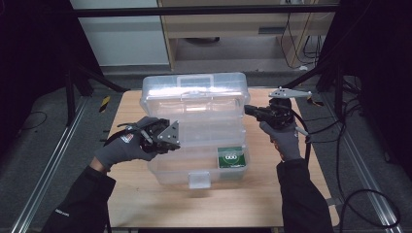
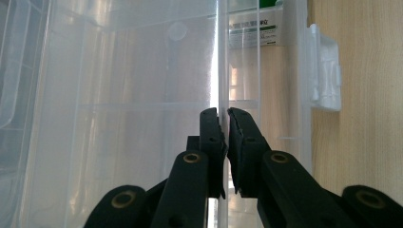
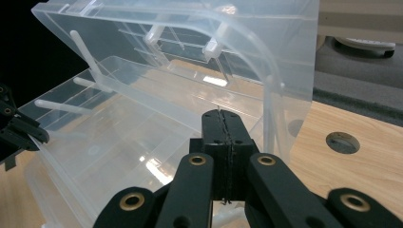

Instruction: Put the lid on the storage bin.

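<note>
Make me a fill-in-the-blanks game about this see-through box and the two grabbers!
The clear plastic box sits on a ____ table.
The left gripper is pinching a thin ____ wall of the box.
Inside the box, near its front, lies a small ____ packet.
The box's lid is ____.

Missing words: wooden; plastic; green; open

Left tool (image 1: 163, 138) nearly closed, right tool (image 1: 248, 109) fully closed.

Storage box (image 1: 194, 104): clear glossy plastic, smooth. Table (image 1: 131, 194): pale matt wood grain. Left gripper (image 2: 223, 114): matt black plastic, brass-coloured rivets. Gloves (image 1: 286, 141): grey knit cloth.
</note>
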`<state>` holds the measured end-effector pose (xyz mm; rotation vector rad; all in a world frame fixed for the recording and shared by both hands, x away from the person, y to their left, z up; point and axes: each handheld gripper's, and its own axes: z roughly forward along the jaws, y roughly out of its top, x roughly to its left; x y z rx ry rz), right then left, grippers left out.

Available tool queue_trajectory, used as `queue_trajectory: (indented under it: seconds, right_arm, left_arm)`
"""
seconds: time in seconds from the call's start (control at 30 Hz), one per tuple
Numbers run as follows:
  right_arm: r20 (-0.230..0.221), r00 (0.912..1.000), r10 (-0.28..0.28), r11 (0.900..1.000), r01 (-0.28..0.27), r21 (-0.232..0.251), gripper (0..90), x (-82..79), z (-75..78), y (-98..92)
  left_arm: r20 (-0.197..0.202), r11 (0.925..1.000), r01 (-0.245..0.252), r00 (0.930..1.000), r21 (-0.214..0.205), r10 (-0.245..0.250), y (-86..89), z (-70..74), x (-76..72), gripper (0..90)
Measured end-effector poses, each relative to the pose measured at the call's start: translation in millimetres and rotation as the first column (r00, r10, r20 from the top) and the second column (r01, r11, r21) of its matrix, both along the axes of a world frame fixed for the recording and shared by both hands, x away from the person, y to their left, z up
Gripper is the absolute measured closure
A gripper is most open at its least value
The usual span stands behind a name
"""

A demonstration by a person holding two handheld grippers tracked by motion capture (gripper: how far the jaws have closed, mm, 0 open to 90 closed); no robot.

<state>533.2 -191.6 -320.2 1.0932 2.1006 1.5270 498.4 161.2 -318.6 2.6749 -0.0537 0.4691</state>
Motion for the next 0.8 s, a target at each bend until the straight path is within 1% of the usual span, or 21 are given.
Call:
queue_trajectory:
  seconds: [0.1,0.23,0.33,0.43,0.57,0.63,0.7,0.8]
  right_arm:
    - [-0.003,1.0,-0.003,1.0,0.003,-0.002,90.0,-0.3,-0.5,-0.7]
    - [-0.003,1.0,-0.007,0.9998,0.007,0.02,90.0,-0.6,-0.4,-3.5]
    - [-0.005,1.0,-0.004,0.9997,0.004,0.024,90.0,-0.8,-0.3,-4.1]
    - [-0.007,1.0,0.001,0.9999,-0.001,0.011,90.0,-1.6,-1.1,-2.1]
    - [-0.014,0.9999,0.007,0.9999,-0.007,0.015,90.0,-1.9,-1.7,-2.2]
    - [-0.013,0.9999,0.01,0.9998,-0.01,0.02,90.0,-2.5,-2.8,-3.5]
    - [-0.024,0.9996,0.012,0.9992,-0.011,0.039,90.0,-3.3,-5.9,-6.0]
    - [-0.034,0.9994,0.009,0.9993,-0.008,0.037,90.0,-3.9,-10.8,-9.4]
  left_arm:
    - [-0.002,1.0,-0.001,1.0,-0.005,0.001,0.6,-1.1,-0.8,84.0]
    - [-0.009,1.0,0.004,0.9999,-0.006,-0.004,1.3,-2.4,-1.4,83.9]
    - [-0.011,0.9999,0.01,0.9999,-0.006,-0.01,0.8,-3.8,-2.3,83.8]
    - [-0.015,0.9999,0.01,0.9998,-0.003,-0.01,0.6,-4.0,-2.8,83.7]
    - [-0.011,0.9999,0.015,0.9998,0.008,-0.015,-0.6,-3.0,-2.4,83.3]
    - [-0.01,0.9999,0.017,0.9998,0.002,-0.017,-0.9,-3.5,-2.1,82.8]
    - [-0.007,0.9999,0.017,0.9998,-0.002,-0.017,-1.2,-3.5,-2.4,82.4]
    - [-0.004,0.9996,0.017,0.9999,-0.021,-0.017,-3.0,-4.4,-2.5,81.2]
